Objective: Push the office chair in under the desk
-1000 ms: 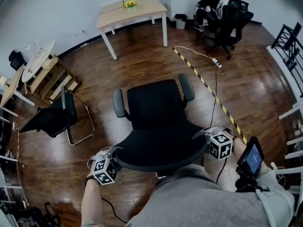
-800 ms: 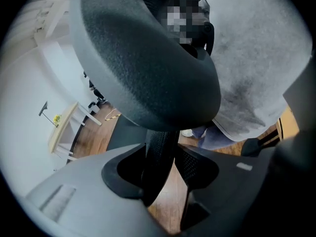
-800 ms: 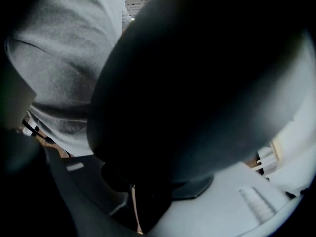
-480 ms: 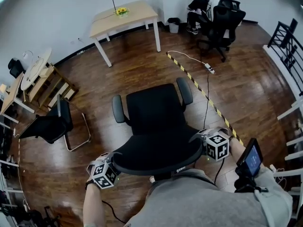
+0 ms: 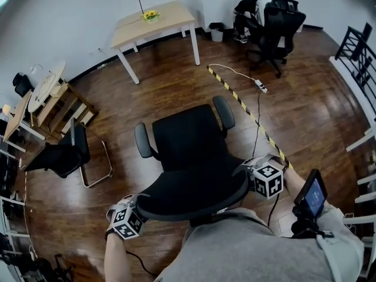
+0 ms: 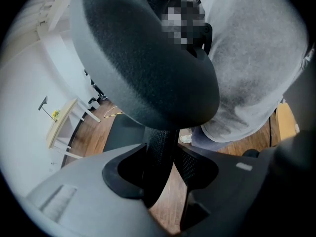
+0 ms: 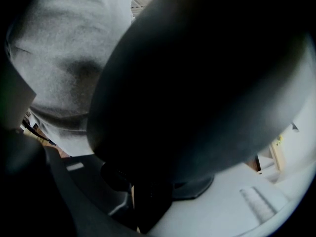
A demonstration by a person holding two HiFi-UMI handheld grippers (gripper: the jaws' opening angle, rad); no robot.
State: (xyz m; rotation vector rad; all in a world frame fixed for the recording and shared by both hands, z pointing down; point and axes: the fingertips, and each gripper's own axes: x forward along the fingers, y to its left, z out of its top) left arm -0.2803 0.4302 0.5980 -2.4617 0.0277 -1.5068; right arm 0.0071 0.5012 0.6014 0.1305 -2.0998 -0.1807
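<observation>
Left gripper point(image 5: 136, 211) and right gripper point(image 5: 249, 174) each pinch the backrest point(image 5: 194, 195) rim of the office chair point(image 5: 188, 135), well apart from the desk point(image 5: 154, 23). The push seems in progress; next it needs a steady roll straight toward the desk.

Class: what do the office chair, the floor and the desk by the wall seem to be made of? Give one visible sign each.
Office chair: matte black fabric seat; the backrest edge looks like woven mesh.
Floor: dark wood or laminate planks, with a glossy finish that shows reflections.
Desk: pale, matte, wood-look top; white legs, probably painted metal.
</observation>
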